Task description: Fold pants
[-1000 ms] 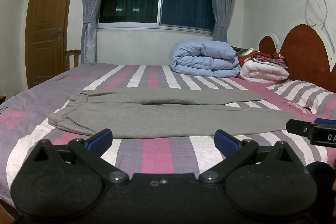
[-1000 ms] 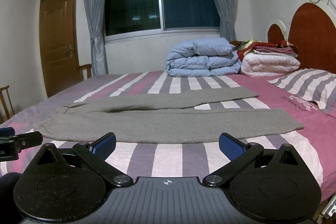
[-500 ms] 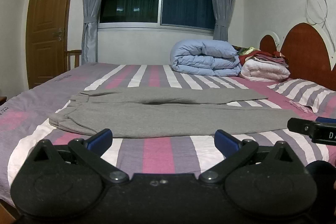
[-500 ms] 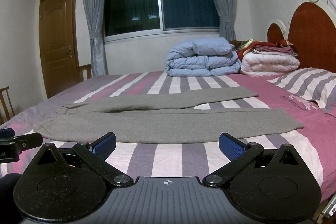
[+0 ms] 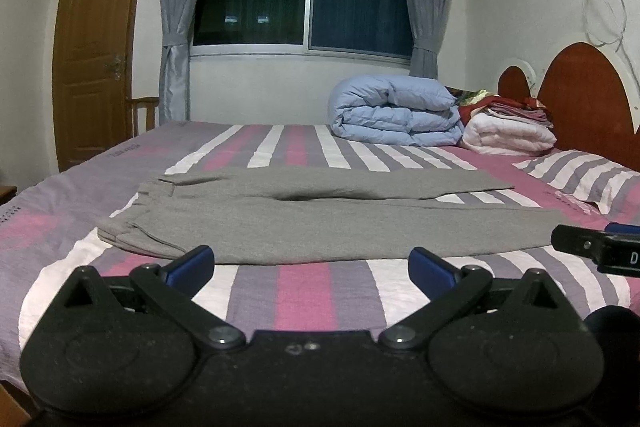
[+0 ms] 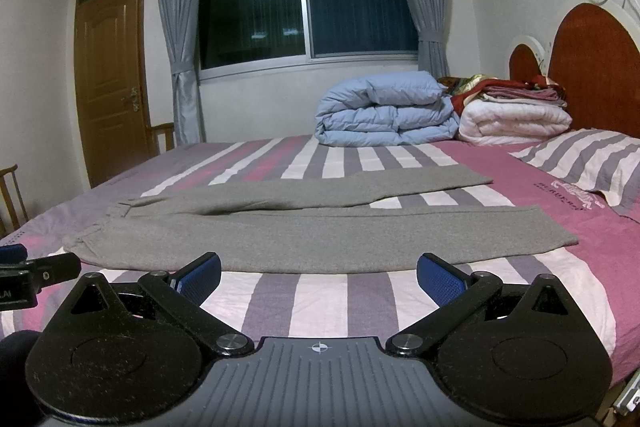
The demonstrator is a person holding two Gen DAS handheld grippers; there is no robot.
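Observation:
Grey pants (image 5: 320,223) lie flat across the striped bed (image 5: 304,291), waist at the left, both legs spread toward the right; they also show in the right wrist view (image 6: 304,235). My left gripper (image 5: 311,265) is open and empty, just short of the near leg's edge toward the waist end. My right gripper (image 6: 319,277) is open and empty, just short of the near leg toward the hem end. Each gripper's tip shows at the edge of the other view: the right one (image 5: 596,247), the left one (image 6: 36,273).
A folded blue duvet (image 5: 396,115) and a stack of white and red bedding (image 5: 508,127) sit at the bed's far side. A striped pillow (image 6: 588,163) lies by the red headboard (image 6: 592,67) at right. A wooden door (image 5: 92,59) and a chair (image 6: 12,195) stand at left.
Both grippers have hardly moved; the views shift only slightly. The pants lie as before and both grippers stay open.

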